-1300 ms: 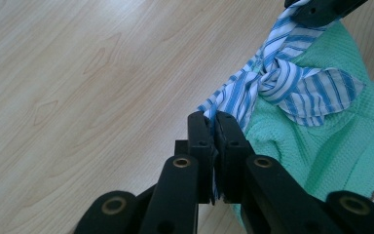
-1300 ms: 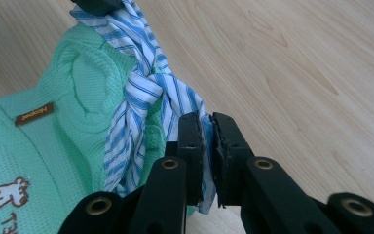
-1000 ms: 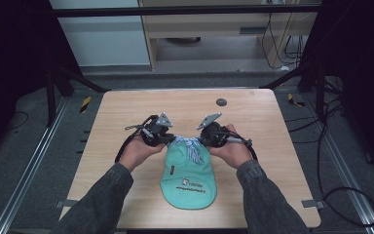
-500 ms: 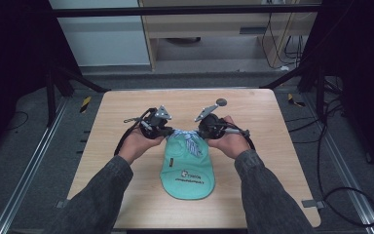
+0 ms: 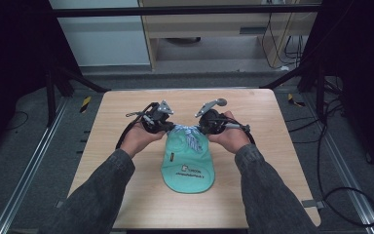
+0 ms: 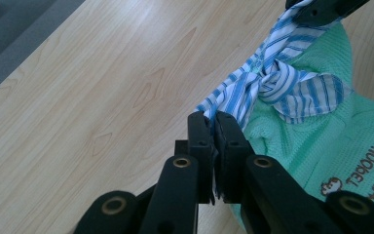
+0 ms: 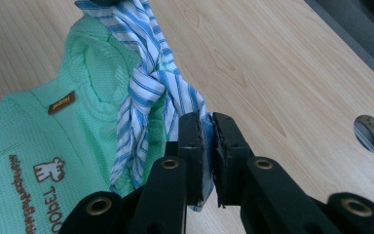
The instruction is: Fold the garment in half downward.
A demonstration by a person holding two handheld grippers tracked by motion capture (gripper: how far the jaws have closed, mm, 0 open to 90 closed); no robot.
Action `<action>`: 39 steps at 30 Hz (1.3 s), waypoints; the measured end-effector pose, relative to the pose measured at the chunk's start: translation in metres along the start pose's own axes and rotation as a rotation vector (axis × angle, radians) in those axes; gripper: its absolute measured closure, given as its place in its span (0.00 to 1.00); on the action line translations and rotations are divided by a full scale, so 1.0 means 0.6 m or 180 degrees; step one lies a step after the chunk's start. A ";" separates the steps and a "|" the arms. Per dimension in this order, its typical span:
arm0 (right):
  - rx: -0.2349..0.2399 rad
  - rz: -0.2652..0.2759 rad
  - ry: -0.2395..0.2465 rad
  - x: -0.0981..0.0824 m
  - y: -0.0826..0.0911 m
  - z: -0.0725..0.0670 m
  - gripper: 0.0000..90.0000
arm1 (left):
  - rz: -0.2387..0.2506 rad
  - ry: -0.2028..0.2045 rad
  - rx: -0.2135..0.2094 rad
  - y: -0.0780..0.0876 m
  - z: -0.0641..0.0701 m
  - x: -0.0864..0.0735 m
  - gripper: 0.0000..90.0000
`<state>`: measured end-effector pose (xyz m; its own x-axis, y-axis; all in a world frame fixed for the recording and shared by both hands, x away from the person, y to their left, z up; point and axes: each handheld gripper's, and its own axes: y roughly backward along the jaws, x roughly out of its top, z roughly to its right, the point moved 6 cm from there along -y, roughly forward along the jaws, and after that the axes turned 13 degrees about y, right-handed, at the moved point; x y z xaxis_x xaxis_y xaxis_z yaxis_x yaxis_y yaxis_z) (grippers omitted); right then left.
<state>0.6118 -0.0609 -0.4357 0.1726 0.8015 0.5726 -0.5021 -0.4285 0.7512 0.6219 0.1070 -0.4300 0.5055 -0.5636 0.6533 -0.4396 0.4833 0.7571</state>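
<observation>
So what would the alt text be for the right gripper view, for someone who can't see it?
A black two-jaw claw is shut on a blue-and-white striped tie, knotted at the top of a mint-green bib printed with brown lettering. It lies on a light wooden table with a round hole.

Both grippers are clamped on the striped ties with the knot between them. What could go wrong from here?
1. The left gripper and right gripper each pinch only the striped tie ends; pulling apart may slip fabric out.
2. Tension could drag the green bib across the table rather than work the knot.
</observation>
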 end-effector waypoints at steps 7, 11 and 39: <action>-0.0035 0.0000 0.0086 0.008 0.003 0.005 0.92 | -0.0008 0.0002 0.0022 0.004 -0.004 0.000 0.97; -0.0046 -0.0001 0.0090 0.013 0.001 0.008 0.92 | 0.0027 0.0018 0.0039 0.005 -0.008 0.002 0.97; -0.0188 0.0077 0.0134 0.013 0.020 0.005 0.92 | 0.0105 -0.0046 0.0123 0.014 0.005 0.015 0.96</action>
<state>0.6095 -0.0613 -0.4212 0.1247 0.8084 0.5752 -0.5550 -0.4237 0.7158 0.6204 0.1039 -0.4181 0.4796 -0.5574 0.6777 -0.4843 0.4759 0.7342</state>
